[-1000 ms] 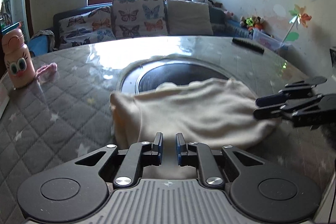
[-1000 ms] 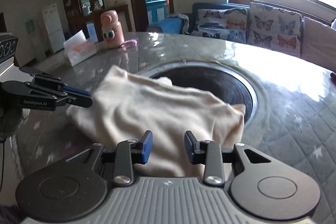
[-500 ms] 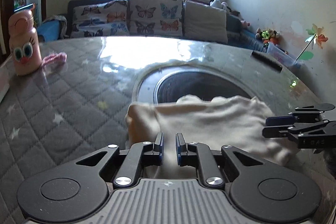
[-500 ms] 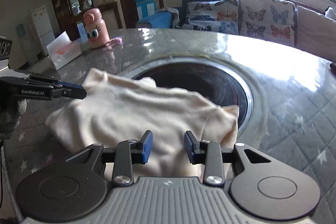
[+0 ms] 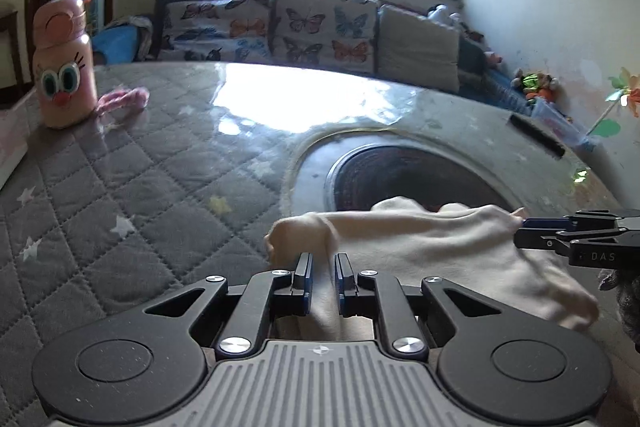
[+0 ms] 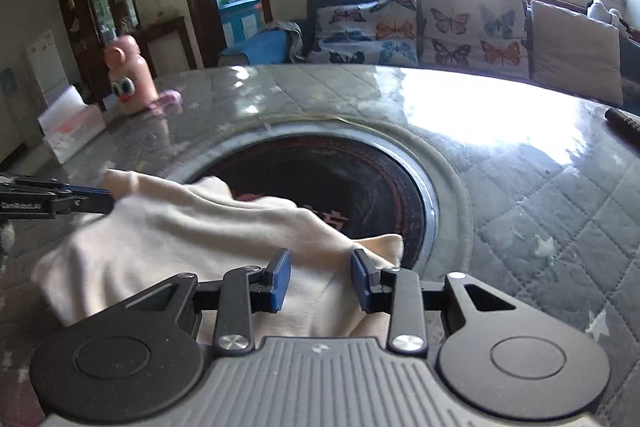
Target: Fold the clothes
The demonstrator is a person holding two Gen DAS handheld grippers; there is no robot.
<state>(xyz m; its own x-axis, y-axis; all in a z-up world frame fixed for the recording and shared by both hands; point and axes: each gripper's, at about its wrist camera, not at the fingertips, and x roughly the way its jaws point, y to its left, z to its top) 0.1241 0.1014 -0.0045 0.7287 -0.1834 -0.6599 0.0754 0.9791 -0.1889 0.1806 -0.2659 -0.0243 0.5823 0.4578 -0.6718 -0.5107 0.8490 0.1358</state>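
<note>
A cream garment (image 5: 432, 251) lies bunched on the quilted grey table, partly over the dark round recess (image 5: 400, 175). My left gripper (image 5: 323, 277) is nearly shut, pinching a fold of the garment's near left edge. My right gripper (image 6: 320, 277) has its jaws a little apart with the garment's (image 6: 192, 235) right edge between the blue pads. Each gripper shows in the other view: the right gripper (image 5: 576, 241) at the garment's right end, the left gripper (image 6: 56, 201) at its left corner.
A pink cartoon bottle (image 5: 62, 67) and a pink cloth scrap (image 5: 120, 99) stand at the table's far left. A white box (image 6: 70, 131) sits beyond them. A black remote (image 5: 536, 135) lies far right. A sofa with butterfly cushions (image 5: 312, 23) is behind the table.
Both grippers have moved forward and lifted the near edge of the garment toward the recess. The garment now looks shorter and more bunched.
</note>
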